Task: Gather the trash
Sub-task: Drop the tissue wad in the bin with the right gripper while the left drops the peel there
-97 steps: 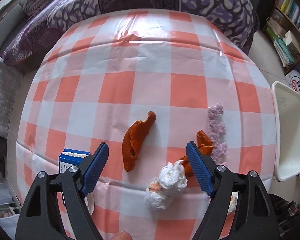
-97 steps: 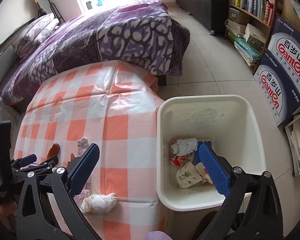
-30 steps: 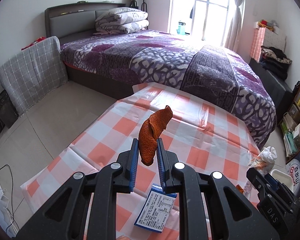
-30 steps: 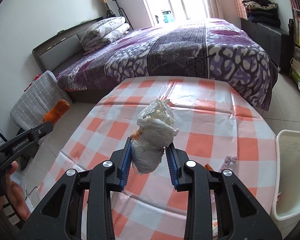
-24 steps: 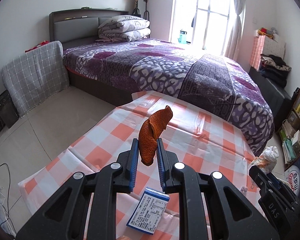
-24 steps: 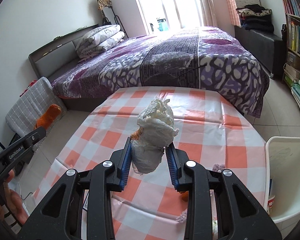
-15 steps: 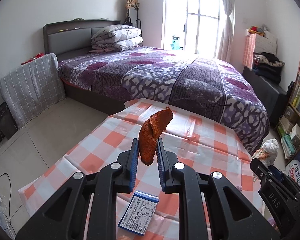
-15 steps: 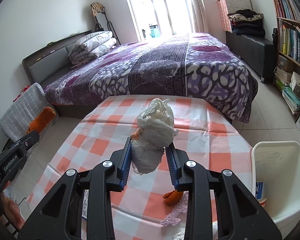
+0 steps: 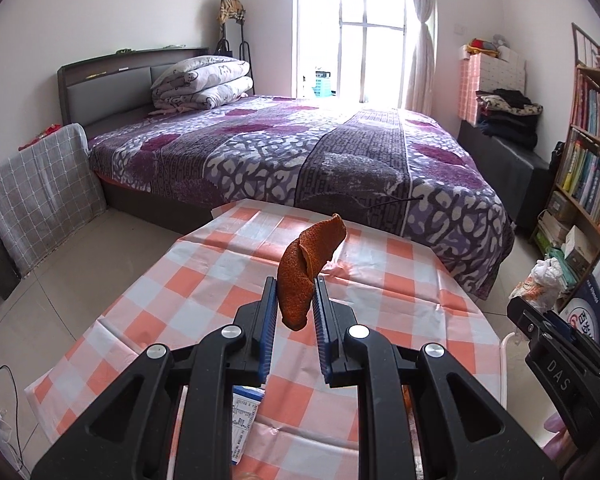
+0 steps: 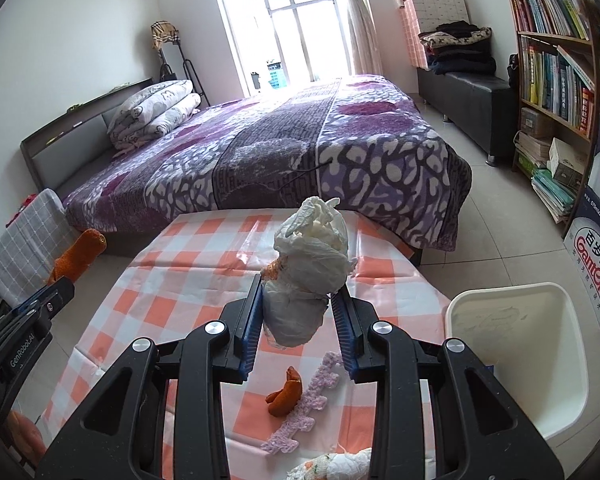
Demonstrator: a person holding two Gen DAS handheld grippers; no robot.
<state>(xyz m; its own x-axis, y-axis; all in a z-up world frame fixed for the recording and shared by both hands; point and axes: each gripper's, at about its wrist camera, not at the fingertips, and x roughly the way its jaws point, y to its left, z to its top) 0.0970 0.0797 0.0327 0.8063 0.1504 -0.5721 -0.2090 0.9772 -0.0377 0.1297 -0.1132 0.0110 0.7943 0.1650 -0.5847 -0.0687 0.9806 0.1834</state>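
Left wrist view: left claw pinching an orange peel, lifted above the checked desk. A blue-white packet lies under it, w/ the bed beyond.

Right wrist view: right claw clamped on a wad of white wrapping, also up in the air. White bin beside the desk, nothing blocking the way. Task approx. halfway, I'd say: small peel bit, pink strip & another wad left on desk.

Open air lies between the right tongs and the bin, its mouth uncovered
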